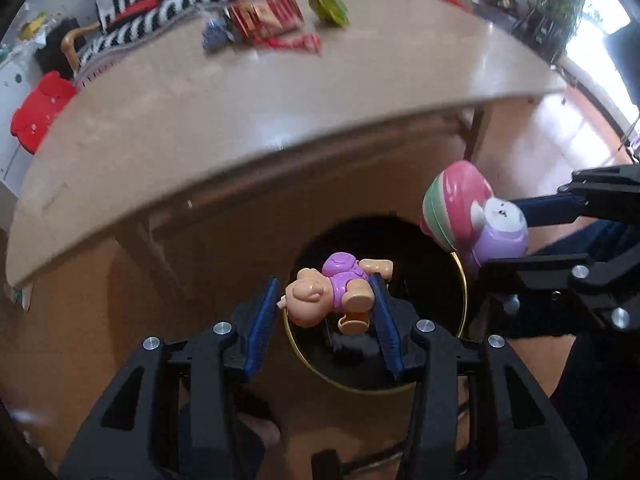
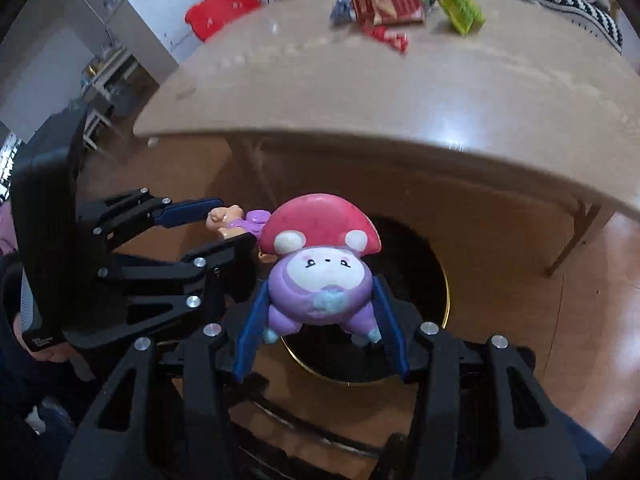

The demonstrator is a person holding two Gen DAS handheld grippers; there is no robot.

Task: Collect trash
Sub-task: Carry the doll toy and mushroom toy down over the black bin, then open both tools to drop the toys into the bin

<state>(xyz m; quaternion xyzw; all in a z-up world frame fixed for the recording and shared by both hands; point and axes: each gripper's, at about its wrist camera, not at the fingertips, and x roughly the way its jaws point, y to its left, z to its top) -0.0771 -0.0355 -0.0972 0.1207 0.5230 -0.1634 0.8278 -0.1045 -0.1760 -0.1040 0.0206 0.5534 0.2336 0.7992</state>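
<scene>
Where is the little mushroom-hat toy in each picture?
Left wrist view: mushroom-hat toy at the right edge, held in the right gripper.
Right wrist view: centre, between that gripper's blue fingers.
Shared landmark: the black gold-rimmed bin below it.

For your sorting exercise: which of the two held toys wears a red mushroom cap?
The purple mushroom figure in the right tool; the left tool's peach doll has none.

The bin [image 1: 460, 280] mouth below both grippers lies open and unblocked. The table [image 1: 280, 112] edge overhangs just beyond it; wrappers [image 1: 268, 20] crowd the table's far edge, the near stretch bare.
</scene>
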